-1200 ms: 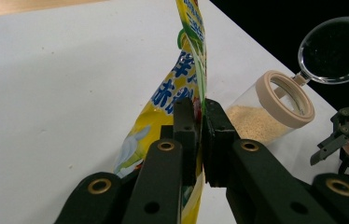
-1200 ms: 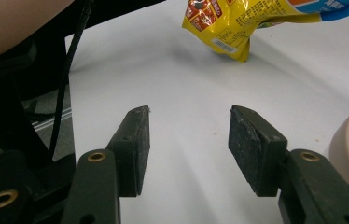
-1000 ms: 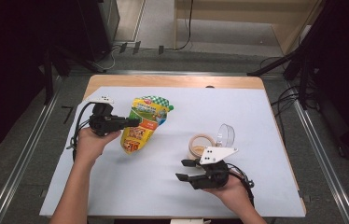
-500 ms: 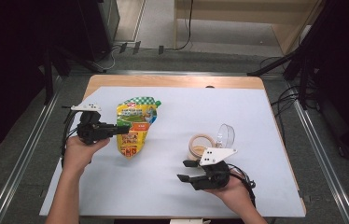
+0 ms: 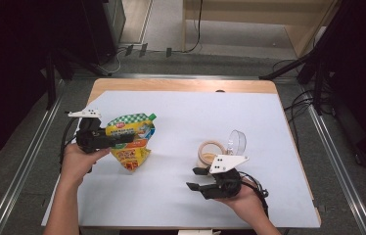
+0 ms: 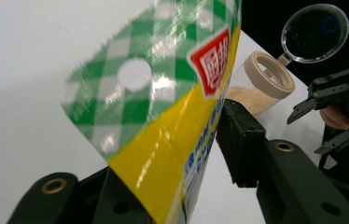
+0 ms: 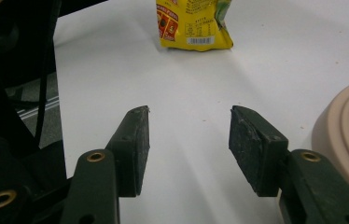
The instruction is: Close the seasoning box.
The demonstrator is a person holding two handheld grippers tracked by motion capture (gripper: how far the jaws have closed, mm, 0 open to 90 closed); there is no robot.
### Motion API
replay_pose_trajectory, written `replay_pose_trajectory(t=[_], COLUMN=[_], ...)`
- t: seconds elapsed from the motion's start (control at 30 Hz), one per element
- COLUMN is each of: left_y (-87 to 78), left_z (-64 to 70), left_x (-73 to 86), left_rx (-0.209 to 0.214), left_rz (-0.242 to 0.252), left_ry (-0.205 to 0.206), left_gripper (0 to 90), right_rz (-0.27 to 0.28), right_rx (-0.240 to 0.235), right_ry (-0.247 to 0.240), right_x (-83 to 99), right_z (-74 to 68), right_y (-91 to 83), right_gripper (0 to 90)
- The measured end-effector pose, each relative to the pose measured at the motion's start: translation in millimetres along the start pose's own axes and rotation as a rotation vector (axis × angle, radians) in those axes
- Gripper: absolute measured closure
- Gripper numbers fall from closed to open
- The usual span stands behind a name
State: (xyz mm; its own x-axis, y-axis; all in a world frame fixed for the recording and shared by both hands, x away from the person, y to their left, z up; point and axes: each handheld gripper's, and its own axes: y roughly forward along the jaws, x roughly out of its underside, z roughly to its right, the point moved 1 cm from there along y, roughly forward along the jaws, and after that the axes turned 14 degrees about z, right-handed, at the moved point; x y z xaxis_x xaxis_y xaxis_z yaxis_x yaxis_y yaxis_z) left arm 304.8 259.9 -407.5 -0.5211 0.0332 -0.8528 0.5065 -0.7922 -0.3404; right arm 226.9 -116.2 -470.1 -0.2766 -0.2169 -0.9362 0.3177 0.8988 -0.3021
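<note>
The left gripper (image 5: 122, 138) clamps the yellow seasoning pouch (image 5: 131, 142) near its green-checked top edge, at the left side of the white table (image 5: 181, 117), a grip that leaves the pouch's lower end hanging toward the surface; it seems lifted rather than lying flat. The right gripper (image 5: 196, 178) rests low at the near right, jaws wide apart and holding nothing, just beside the open jar (image 5: 210, 152) of tan granules. The jar's clear flip lid (image 5: 237, 140) stands tilted back, probably so the pouch can refill it.
</note>
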Motion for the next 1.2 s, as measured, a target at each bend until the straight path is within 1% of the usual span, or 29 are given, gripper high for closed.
replay_pose_trajectory(t=[0.1, 0.17, 0.23, 0.3, 0.37, 0.43, 0.53, 0.57, 0.63, 0.73, 0.87, 0.93, 1.0, 1.07, 1.2], left_y=[-2.3, -3.2, -4.9, -7.5, -9.7, -15.6, -21.7, -23.5, -26.1, -30.8, -37.2, -40.9, -43.6, -46.3, -52.0], left_z=[3.3, 5.5, 7.9, 8.6, 9.4, 12.1, 12.8, 13.0, 13.0, 10.6, 6.5, 4.4, 1.7, -0.8, -6.4], left_x=[-4.0, -6.3, -9.5, -12.2, -14.0, -17.9, -20.8, -21.4, -22.2, -22.4, -21.6, -21.0, -19.2, -17.4, -14.4], left_rx=[-0.013, -0.028, -0.052, -0.052, -0.049, -0.074, -0.081, -0.085, -0.089, -0.099, -0.117, -0.123, -0.12, -0.13, -0.131], left_rz=[-0.004, -0.01, -0.021, -0.015, -0.006, 0.006, 0.02, 0.022, 0.02, 0.025, 0.031, 0.029, 0.023, 0.018, 0.018], left_ry=[0.003, 0.004, 0.002, -0.006, -0.006, 0.017, 0.015, 0.016, 0.014, 0.011, -0.007, -0.004, -0.004, 0.004, -0.005], left_gripper=[61.2, 59.1, 56.5, 53.1, 50.8, 49.0, 47.3, 46.5, 46.3, 45.5, 44.8, 44.3, 43.9, 43.6, 41.5], right_rz=[-0.001, -0.002, 0.0, 0.001, 0.004, 0.006, 0.011, 0.01, 0.013, 0.013, 0.013, 0.013, 0.015, 0.014, 0.018], right_rx=[0.006, 0.011, 0.016, 0.02, 0.025, 0.03, 0.037, 0.039, 0.045, 0.049, 0.061, 0.065, 0.072, 0.08, 0.095], right_ry=[0.002, 0.006, 0.004, 0.012, 0.012, 0.019, 0.019, 0.026, 0.025, 0.022, 0.026, 0.029, 0.031, 0.026, 0.03], right_x=[-0.4, -0.8, -1.1, -1.7, -2.0, -3.3, -4.4, -4.7, -5.2, -5.7, -5.9, -5.6, -5.3, -4.8, -2.7], right_z=[0.9, 1.4, 2.4, 3.1, 3.7, 4.9, 6.2, 6.2, 6.4, 7.3, 9.0, 9.7, 10.3, 10.5, 11.5], right_y=[-0.7, -1.7, -3.0, -5.0, -6.1, -9.7, -13.7, -15.6, -18.0, -22.3, -29.2, -32.6, -35.7, -39.4, -49.7], right_gripper=[49.4, 49.5, 49.6, 49.7, 49.7, 49.7, 49.7, 49.7, 49.7, 49.7, 49.8, 50.0, 50.0, 50.0, 50.5])
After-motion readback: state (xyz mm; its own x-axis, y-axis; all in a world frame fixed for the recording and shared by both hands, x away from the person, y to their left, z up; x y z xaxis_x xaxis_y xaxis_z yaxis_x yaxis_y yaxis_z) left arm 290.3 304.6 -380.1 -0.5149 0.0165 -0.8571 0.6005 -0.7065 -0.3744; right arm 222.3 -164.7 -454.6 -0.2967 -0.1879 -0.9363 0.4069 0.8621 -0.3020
